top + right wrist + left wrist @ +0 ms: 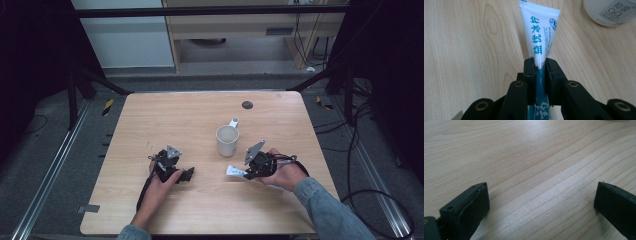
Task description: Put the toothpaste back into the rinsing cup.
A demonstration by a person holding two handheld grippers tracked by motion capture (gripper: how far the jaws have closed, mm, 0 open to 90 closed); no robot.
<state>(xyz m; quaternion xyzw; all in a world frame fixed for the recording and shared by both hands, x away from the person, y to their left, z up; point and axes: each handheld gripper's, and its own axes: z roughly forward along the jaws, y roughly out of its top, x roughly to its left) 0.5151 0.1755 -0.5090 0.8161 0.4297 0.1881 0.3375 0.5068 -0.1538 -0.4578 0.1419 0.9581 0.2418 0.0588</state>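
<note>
At the near edge of the table (210, 210) the person's two forearms come in, each hand holding a gripper. The left gripper (186, 174) lies low over the bare wood at the near left; in the left gripper view its jaws stand wide apart, one at each lower corner, with nothing but wood grain between them. The right gripper (246, 173) sits at the near right, turned toward the middle of the table, and its jaws are clamped tight on a white toothpaste tube (539, 35) printed with teal lettering. In the right gripper view the jaws pinch the tube across its teal part, and the white flat crimped end sticks out forward beyond the jaws, above the wood. In the high view the tube's white end (235, 171) shows just left of the right gripper, near the table surface. Just beyond it stands a white mug (227, 140), upright, with its handle pointing away toward the far side. Farther still, near the far edge, is a small dark round disc (247, 105) set in the table top.
</note>
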